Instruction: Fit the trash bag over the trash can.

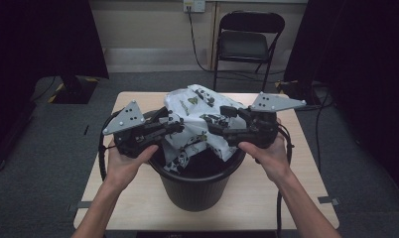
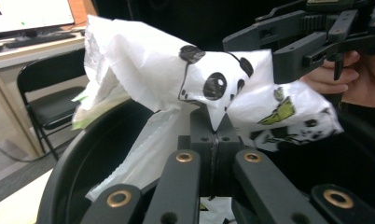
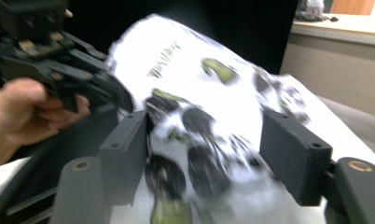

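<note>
A white plastic bag printed with pandas and green leaves bulges out of the top of a black bin at the table's middle. At the bag's left side, my left gripper is shut on a fold of it; in the left gripper view the jaws meet with white film pinched between them. My right gripper sits at the bag's right side. Its jaws stand wide apart with the bag between them, and the pads do not press it. The bin's dark inside shows under the bag.
The bin stands on a light wooden table, near its front edge. A black folding chair stands behind the table against the wall. Cables trail across the grey floor at the right. Dark curtains hang on both sides.
</note>
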